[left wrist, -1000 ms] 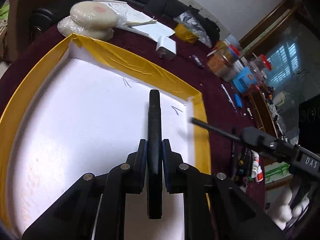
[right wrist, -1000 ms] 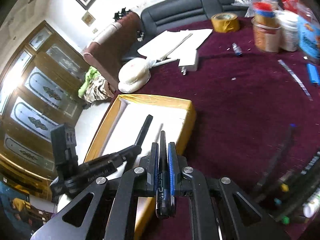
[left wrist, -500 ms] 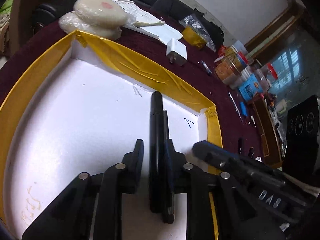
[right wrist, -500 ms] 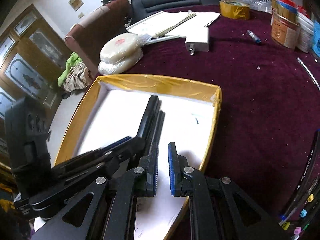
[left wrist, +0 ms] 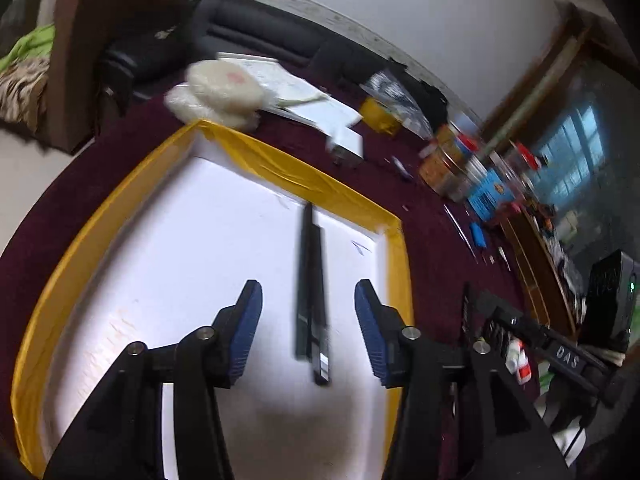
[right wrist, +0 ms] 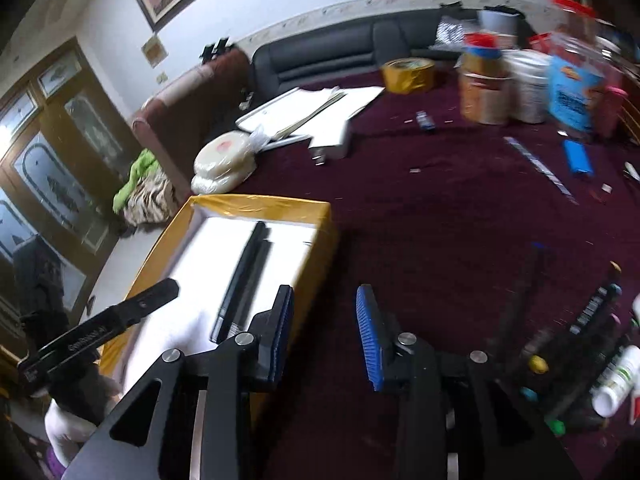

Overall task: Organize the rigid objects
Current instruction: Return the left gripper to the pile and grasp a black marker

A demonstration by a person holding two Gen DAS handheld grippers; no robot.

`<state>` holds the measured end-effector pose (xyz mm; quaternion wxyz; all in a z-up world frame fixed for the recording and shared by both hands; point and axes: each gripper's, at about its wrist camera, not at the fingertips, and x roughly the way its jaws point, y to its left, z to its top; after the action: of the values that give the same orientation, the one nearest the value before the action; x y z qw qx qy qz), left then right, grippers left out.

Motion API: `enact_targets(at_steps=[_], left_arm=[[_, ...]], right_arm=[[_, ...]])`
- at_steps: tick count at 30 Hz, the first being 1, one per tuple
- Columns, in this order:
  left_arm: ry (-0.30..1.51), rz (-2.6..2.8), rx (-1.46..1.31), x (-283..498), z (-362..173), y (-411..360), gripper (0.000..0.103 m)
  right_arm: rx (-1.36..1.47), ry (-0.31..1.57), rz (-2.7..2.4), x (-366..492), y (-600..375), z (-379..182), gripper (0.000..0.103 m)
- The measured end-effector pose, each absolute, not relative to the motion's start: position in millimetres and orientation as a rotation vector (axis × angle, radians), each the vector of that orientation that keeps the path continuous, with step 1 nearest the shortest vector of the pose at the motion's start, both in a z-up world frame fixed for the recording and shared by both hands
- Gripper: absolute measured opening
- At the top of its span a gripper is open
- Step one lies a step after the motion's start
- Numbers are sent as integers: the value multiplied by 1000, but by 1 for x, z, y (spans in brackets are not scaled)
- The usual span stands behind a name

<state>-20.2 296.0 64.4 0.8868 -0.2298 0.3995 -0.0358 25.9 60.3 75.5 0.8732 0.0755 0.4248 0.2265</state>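
Two black pens (left wrist: 311, 292) lie side by side on the white floor of a yellow-rimmed box (left wrist: 100, 216). They also show in the right wrist view (right wrist: 245, 276) inside the box (right wrist: 316, 236). My left gripper (left wrist: 308, 320) is open and empty, just above the near ends of the pens. My right gripper (right wrist: 325, 338) is open and empty over the maroon table, beside the box's right wall. A pile of markers and pens (right wrist: 576, 344) lies to its right.
A round white packet (right wrist: 224, 160), papers (right wrist: 308, 114), a white charger (right wrist: 332, 144), a tape roll (right wrist: 408, 74) and jars (right wrist: 484, 84) sit at the back of the maroon table (right wrist: 440, 208). A blue lighter (right wrist: 577, 157) lies at right.
Both grippers let go of their pens, opened wide and drew back. The two pens now lie together in the box. The right gripper swung right, off the box.
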Motion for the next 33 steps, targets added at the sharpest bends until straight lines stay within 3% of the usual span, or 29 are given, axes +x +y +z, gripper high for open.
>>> enact_targets(at_steps=[4,11,17,33], left_arm=[[869,-125,-456,-21,61,266,47],[867,-211,-443,-38,75,212,48],[875,-268,-330,-43,78,151,56],[990,-280,-172,3,58,76,56]], right_arm=[[214,868,417,15,17,75,39],[364,850,297,1,-78,60,39],[432,807,168,-10,-139,46,39],[445,623,66,-31,-193,33,40]])
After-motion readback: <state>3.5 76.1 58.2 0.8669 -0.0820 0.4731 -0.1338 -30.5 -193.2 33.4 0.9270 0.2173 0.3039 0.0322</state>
